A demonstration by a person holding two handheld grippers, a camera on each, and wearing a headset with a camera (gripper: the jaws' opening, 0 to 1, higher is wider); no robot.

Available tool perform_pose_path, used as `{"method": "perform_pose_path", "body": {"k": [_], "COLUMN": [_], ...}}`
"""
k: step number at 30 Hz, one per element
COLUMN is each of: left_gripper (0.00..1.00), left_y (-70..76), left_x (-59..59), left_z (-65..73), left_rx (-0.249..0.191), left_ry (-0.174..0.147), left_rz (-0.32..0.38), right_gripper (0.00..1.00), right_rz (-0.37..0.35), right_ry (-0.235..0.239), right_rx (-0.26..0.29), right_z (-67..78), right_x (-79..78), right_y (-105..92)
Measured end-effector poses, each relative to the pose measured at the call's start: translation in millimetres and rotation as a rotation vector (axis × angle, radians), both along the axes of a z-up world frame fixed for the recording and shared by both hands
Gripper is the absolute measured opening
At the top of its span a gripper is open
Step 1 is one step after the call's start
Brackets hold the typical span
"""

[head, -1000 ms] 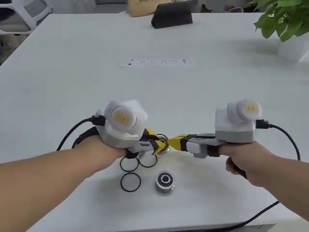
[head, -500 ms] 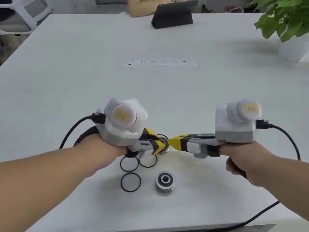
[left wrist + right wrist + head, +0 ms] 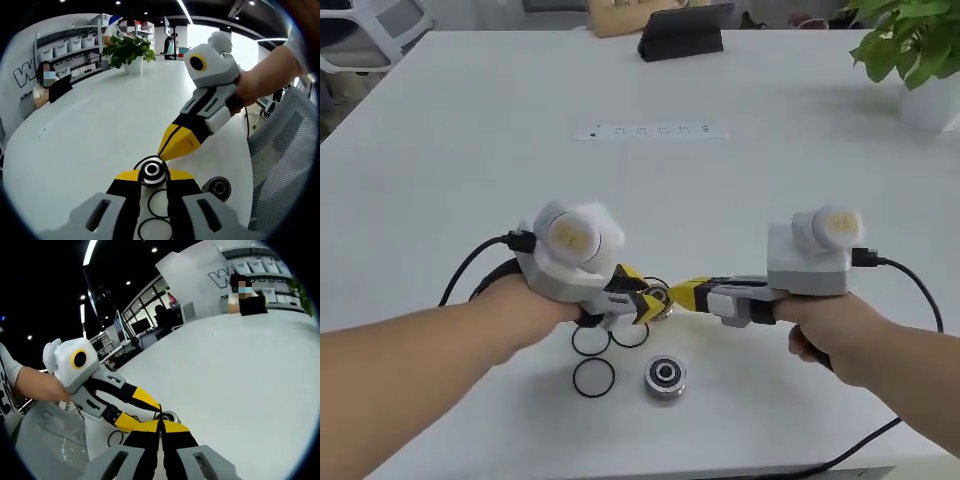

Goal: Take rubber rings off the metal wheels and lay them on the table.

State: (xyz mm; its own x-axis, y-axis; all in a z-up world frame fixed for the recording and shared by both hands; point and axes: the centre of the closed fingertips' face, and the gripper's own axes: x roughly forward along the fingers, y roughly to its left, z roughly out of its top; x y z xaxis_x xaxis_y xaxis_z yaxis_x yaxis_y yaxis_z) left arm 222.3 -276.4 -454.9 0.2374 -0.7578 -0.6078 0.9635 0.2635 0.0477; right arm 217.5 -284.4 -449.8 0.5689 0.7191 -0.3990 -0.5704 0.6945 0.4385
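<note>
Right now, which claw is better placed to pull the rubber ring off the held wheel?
Right: the right claw, closed, sits at the rubber ring; the left claw clamps the wheel.

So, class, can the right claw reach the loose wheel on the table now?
Probably yes: the loose wheel lies bare near the right claw, nothing between. That claw is shut, by the wheel the left claw holds.

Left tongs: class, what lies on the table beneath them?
Two black rubber rings lie flat beneath the left tongs, which grip a metal wheel. The tongs cover the far edge of each ring.
</note>
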Motion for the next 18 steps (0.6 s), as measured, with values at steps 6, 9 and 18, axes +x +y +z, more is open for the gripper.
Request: {"method": "perform_pose_path", "body": {"k": [6, 9, 18], "left_gripper": [0.19, 0.24, 0.30], "left_y": [3.1, 4.7, 6.8], "left_x": [-2.2, -1.6, -5.0], "left_z": [6.8, 10.7, 22.1], "left_rx": [-0.007, -0.014, -0.046], "left_ry": [-0.013, -0.018, -0.018], "left_rz": [-0.012, -0.012, -0.015], "right_gripper": [0.00, 0.00, 0.00], "right_rz": [0.002, -0.001, -0.003], "right_ry": [-0.006, -0.009, -0.011], "right_rx": [0.001, 0.007, 0.006], "right_z": [3.1, 5.3, 9.0], "right_x": [0.7, 1.5, 0.8], "right_y": [1.1, 0.2, -2.1]}}
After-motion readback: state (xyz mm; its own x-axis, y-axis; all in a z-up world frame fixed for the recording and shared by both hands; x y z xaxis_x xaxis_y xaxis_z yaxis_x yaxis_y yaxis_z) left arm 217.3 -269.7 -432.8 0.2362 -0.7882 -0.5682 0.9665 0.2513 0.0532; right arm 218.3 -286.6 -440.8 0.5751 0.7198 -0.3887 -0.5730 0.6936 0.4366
